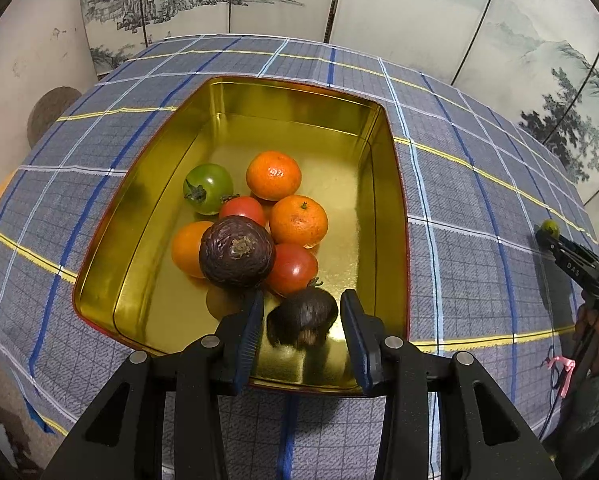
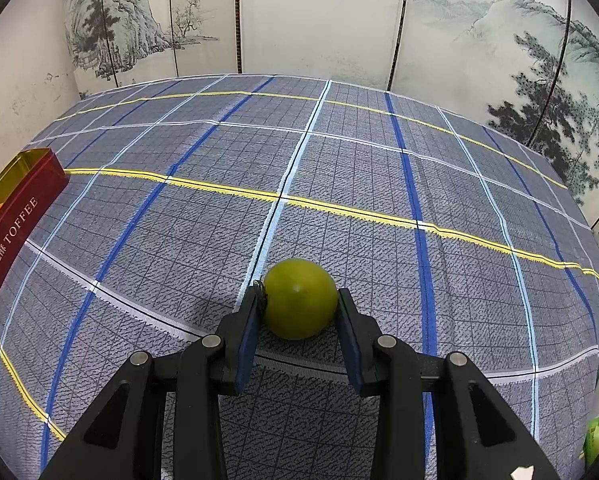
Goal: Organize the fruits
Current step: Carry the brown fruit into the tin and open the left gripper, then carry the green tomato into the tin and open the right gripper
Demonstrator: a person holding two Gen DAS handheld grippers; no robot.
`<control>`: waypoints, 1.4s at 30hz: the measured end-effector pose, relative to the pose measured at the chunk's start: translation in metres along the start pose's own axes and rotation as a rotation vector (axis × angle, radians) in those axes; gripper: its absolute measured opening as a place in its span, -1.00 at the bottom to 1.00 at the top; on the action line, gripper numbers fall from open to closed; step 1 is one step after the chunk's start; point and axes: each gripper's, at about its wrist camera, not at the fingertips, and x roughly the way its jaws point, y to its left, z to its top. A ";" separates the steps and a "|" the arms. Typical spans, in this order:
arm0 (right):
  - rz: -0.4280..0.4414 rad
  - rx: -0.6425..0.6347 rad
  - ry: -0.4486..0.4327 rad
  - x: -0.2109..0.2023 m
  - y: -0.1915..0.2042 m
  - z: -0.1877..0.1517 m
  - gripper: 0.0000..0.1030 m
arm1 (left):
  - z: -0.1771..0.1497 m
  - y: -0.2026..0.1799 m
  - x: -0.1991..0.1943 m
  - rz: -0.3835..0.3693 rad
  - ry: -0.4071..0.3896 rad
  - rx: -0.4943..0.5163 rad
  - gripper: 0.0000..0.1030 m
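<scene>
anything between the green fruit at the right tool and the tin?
Nothing visible. The green fruit sits on the cloth between the right tool's fingers, and only bare tablecloth runs from it to the red tin at far left. The tin's top is open, though the left tool hovers over its near end.

A blue-grey plaid cloth [image 2: 339,184] with yellow and blue stripes is covering the worktop [image 1: 479,216]. Folding screen panels [image 2: 319,20] painted with misty mountains and pines are standing behind it.
</scene>
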 end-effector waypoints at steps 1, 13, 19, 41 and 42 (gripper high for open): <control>0.000 0.000 0.000 0.000 0.000 0.000 -0.34 | 0.000 0.000 0.000 0.001 -0.001 0.000 -0.20; 0.019 0.015 0.003 0.001 -0.001 0.000 -0.33 | 0.000 0.000 -0.001 0.000 -0.011 0.006 -0.20; 0.028 0.020 0.002 0.002 -0.002 0.000 -0.33 | 0.000 0.001 -0.007 0.000 -0.035 0.009 -0.20; 0.028 0.048 0.004 0.001 0.000 0.001 -0.38 | -0.007 0.018 -0.040 0.076 -0.180 -0.004 0.01; 0.028 0.053 0.005 0.001 0.001 0.001 -0.38 | -0.007 0.020 -0.042 0.080 -0.185 -0.004 0.01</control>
